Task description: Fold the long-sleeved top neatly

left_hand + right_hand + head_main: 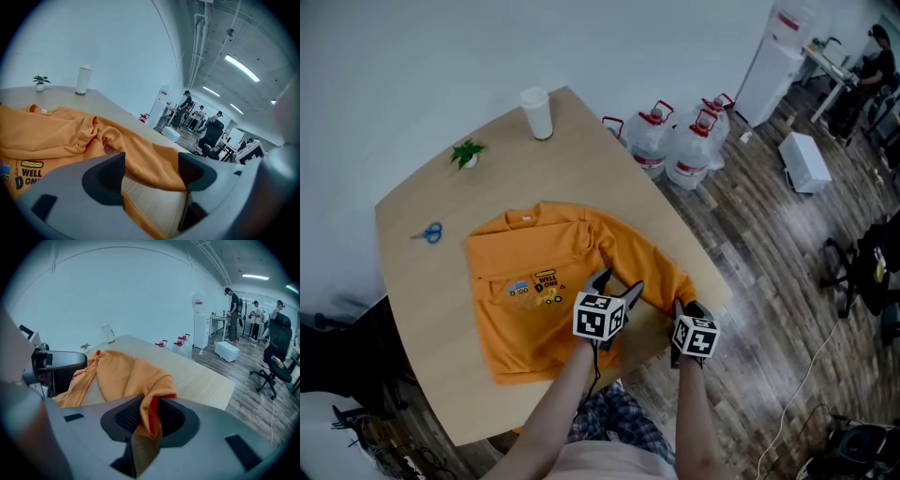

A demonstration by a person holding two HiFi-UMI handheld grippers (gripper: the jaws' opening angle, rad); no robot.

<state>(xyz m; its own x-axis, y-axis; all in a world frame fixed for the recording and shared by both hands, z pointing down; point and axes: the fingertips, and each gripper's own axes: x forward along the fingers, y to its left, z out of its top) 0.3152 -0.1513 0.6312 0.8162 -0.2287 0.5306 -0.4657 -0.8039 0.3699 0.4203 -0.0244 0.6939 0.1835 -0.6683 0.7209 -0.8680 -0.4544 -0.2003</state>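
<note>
An orange long-sleeved top (534,281) with a small printed motif lies front-up on the wooden table (422,309). Its right sleeve runs down toward the table's near right corner. My right gripper (686,309) is at that corner, shut on the sleeve's ribbed cuff (157,385). In the right gripper view the cuff's fabric is bunched between the pads of the right gripper (149,416). My left gripper (617,286) hangs just left of it over the sleeve. It stands open (152,171), with the sleeve (140,154) and bare wood beyond its fingers and nothing pinched.
At the far side of the table stand a white paper cup (537,112) and a tiny potted plant (466,154). Blue scissors (428,232) lie at the left. Large water bottles (675,141) sit on the floor beyond the right edge. People work at desks in the background.
</note>
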